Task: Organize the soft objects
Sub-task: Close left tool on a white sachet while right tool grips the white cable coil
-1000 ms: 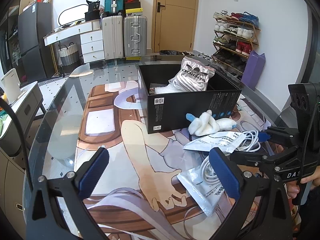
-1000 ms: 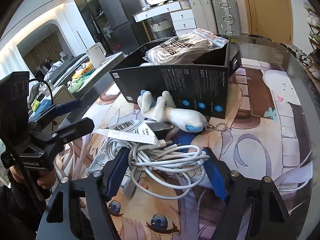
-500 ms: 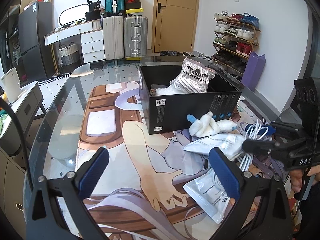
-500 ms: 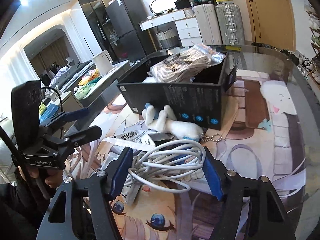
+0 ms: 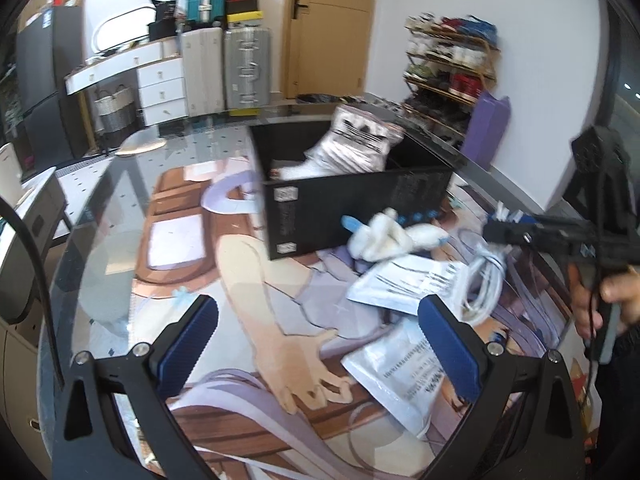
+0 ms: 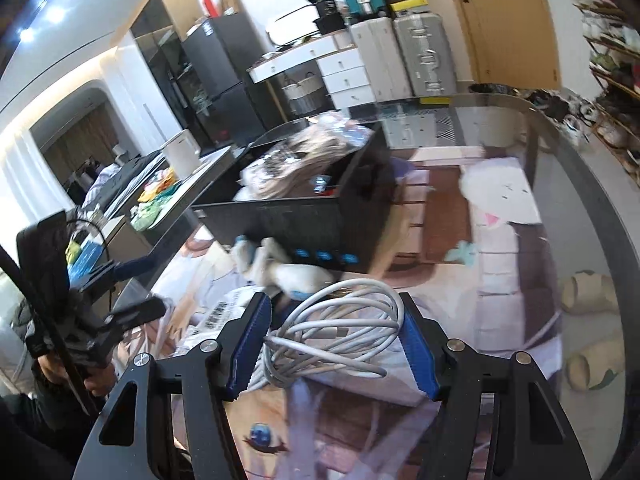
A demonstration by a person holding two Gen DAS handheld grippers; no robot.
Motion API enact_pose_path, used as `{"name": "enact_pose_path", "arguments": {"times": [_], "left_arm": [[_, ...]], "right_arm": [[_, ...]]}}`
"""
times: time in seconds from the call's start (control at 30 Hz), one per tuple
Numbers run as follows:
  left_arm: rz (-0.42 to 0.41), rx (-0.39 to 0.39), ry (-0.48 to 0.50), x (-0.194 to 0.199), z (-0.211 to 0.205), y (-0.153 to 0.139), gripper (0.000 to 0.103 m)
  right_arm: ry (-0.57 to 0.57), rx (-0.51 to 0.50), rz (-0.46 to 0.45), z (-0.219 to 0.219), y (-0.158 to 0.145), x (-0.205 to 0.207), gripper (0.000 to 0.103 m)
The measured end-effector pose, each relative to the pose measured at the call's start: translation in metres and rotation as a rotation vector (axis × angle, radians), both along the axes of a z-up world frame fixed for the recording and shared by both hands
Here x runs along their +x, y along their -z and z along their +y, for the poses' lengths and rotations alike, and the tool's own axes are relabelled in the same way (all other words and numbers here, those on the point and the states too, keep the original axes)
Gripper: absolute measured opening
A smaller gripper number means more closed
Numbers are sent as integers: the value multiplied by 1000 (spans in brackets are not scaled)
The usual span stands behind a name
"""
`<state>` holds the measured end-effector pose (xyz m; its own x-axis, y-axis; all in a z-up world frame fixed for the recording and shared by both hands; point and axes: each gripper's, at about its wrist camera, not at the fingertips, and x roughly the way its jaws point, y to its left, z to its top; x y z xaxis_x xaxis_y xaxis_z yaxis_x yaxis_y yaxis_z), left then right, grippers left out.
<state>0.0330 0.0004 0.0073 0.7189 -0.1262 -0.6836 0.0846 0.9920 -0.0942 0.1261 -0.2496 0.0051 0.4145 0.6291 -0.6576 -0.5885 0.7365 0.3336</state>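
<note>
Right wrist alone shows right tongs [image 6: 336, 344] clamping white cable [image 6: 340, 332].

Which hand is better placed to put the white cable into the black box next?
Right. The right gripper already holds the white cable between its pads, lifted and facing the black box. The left gripper is open and empty.

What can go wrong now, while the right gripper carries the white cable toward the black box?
1. The white cable is a loose coil between the pads of the right gripper; loops hang out and may slip free.
2. A hanging loop may catch the plush toy or the near wall of the black box.
</note>
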Motion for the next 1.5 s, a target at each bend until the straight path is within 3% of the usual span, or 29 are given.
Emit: {"name": "enact_pose_path", "arguments": {"times": [0.3, 0.5, 0.63, 0.8, 1.03, 1.27, 1.5], "left_arm": [[43, 68, 200, -11, -33, 6, 101], [77, 141, 244, -14, -46, 16, 101], [97, 151, 239, -12, -49, 21, 101], [141, 89, 208, -3, -51, 31, 101], [111, 89, 170, 0, -53, 34, 98], [89, 88, 214, -5, -57, 29, 77], [95, 79, 237, -7, -53, 25, 48]], "right_arm": [[1, 2, 19, -6, 2, 4, 64], [-3, -11, 26, 1, 4, 2, 64], [-5, -12, 28, 1, 4, 2, 64], [-17, -30, 43, 6, 9, 2, 67], [-35, -19, 60, 9, 10, 1, 68], [-69, 7, 81, 20, 14, -2, 68], [-76, 16, 50, 24, 10, -6, 63]]}}
